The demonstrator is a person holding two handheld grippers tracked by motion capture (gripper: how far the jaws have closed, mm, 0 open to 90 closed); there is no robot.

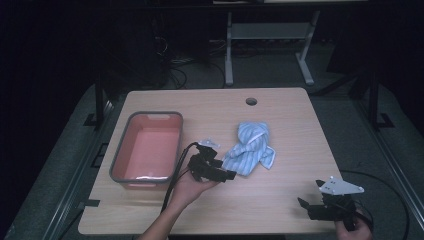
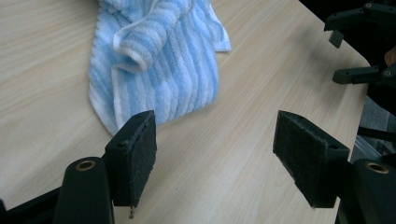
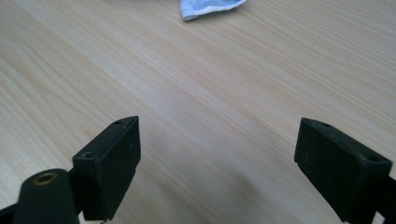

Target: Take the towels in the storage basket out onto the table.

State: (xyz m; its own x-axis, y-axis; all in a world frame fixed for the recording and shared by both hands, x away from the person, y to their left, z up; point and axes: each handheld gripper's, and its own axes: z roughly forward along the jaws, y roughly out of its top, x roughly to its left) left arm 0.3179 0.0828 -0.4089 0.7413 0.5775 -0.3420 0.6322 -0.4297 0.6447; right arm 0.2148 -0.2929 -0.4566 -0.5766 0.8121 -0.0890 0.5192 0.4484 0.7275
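Left claw [image 1: 220,171] jaws wide, nothing between them, sitting low over the worktop [image 1: 280,195] just beside the near-left edge of the crumpled blue-and-white striped towel [image 1: 251,148], which lies mid-worktop, right of the pink tub [image 1: 148,148]. Right claw [image 1: 306,205] also wide and holding nothing, near the worktop's front right corner, well apart from the towel.

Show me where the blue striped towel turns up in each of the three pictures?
High view: the towel lies mid-table, right of the pink tub.
Left gripper view: upper left, just beyond the left claw.
Right gripper view: one corner at the top edge.
Shared landmark: the wooden table.
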